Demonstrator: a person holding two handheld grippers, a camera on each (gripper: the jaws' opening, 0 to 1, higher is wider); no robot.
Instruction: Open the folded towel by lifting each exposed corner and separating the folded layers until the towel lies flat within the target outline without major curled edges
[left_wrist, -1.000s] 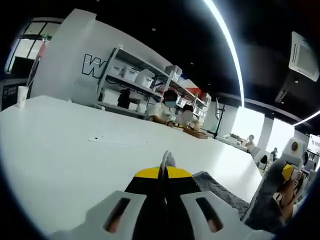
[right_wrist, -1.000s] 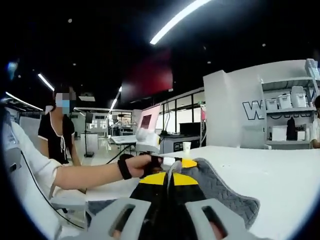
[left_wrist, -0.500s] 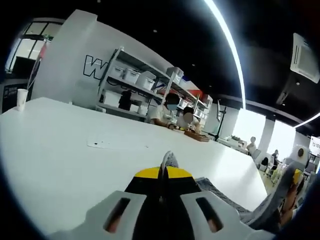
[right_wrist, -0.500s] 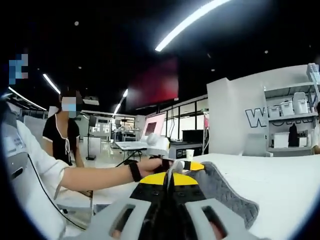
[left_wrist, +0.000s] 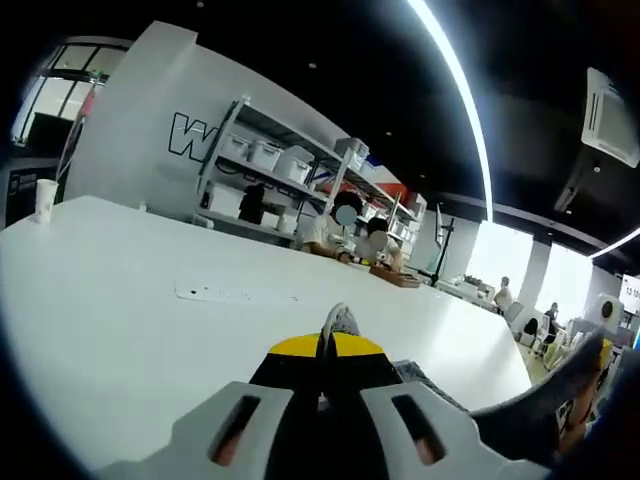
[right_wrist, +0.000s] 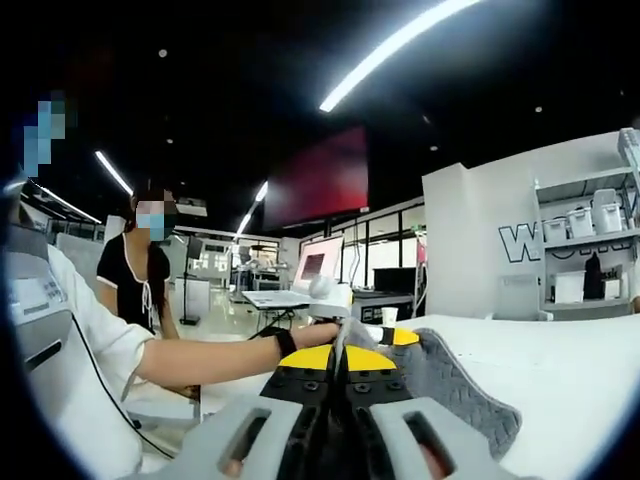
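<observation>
Both grippers, left (left_wrist: 324, 340) and right (right_wrist: 343, 340), pinch the grey towel (right_wrist: 455, 385) above a white worktop (left_wrist: 130, 290); shelves (left_wrist: 270, 165) stand beyond its far edge.

A long white table (left_wrist: 120, 290) runs toward metal shelving (left_wrist: 270, 170) loaded with white bins, against a white wall (left_wrist: 130, 110) with dark lettering. Bright strip lights (left_wrist: 455, 90) cross a black ceiling. Beyond are glass partitions (right_wrist: 380, 245), more desks, and what may be a red screen (right_wrist: 315, 180).
</observation>
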